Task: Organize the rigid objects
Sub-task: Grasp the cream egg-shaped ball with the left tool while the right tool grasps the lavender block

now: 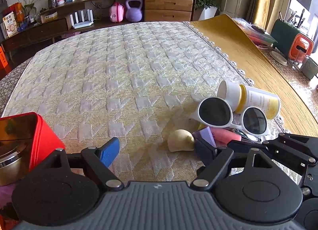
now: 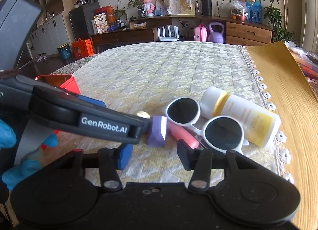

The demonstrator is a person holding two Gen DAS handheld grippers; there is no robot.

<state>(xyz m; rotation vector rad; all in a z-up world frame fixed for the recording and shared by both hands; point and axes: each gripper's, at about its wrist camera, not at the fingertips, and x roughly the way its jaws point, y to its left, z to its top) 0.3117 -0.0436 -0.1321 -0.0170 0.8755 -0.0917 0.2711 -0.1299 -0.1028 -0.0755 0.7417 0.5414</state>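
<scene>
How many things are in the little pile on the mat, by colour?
White: 2, sunglasses and bottle
Purple: 1, block
Pink: 1, tube
Cream: 1, shell-like piece
Total: 5

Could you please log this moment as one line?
stage: approaching pile | left gripper: open, empty | right gripper: open, near purple block | sunglasses: against white bottle

Black left gripper (image 2: pixel 137 128) marked "GenRobot.AI", blue-padded, held in a blue glove (image 2: pixel 12 150).
</scene>
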